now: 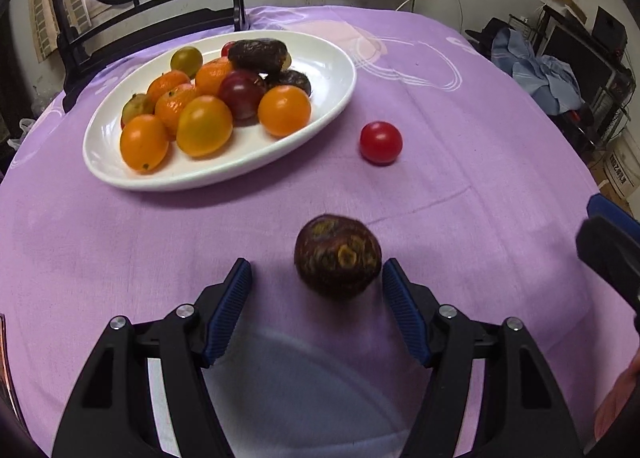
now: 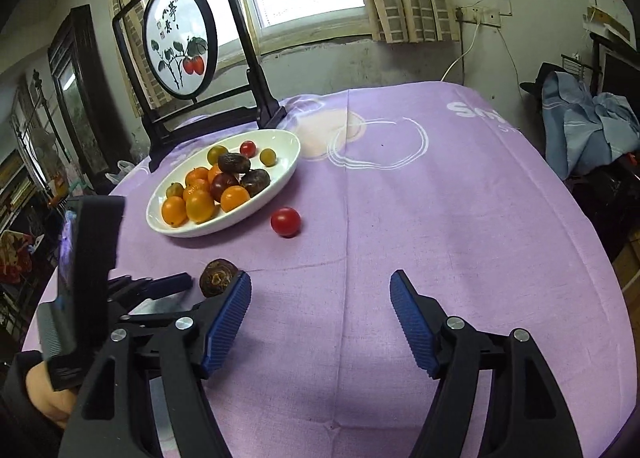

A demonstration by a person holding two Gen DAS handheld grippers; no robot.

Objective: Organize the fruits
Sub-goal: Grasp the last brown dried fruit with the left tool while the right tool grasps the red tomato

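Note:
A dark brown round fruit (image 1: 338, 256) lies on the purple tablecloth (image 1: 460, 198) between the blue pads of my left gripper (image 1: 316, 268). It sits close to the right pad; the left pad stands clear of it, so the jaws are open around it. A red tomato (image 1: 380, 142) rests alone on the cloth beyond, beside a white oval plate (image 1: 332, 58) piled with several orange, dark and green fruits. My right gripper (image 2: 320, 278) hovers open over bare cloth, with the brown fruit (image 2: 218, 278) just left of its left finger and the tomato (image 2: 285, 221) farther ahead.
A round painted screen on a black stand (image 2: 180, 42) rises behind the plate (image 2: 284, 146) at the table's far left. The table edge curves away at right, with blue clothing (image 2: 588, 126) heaped beyond it. A hand (image 2: 44, 398) holds the left gripper's body.

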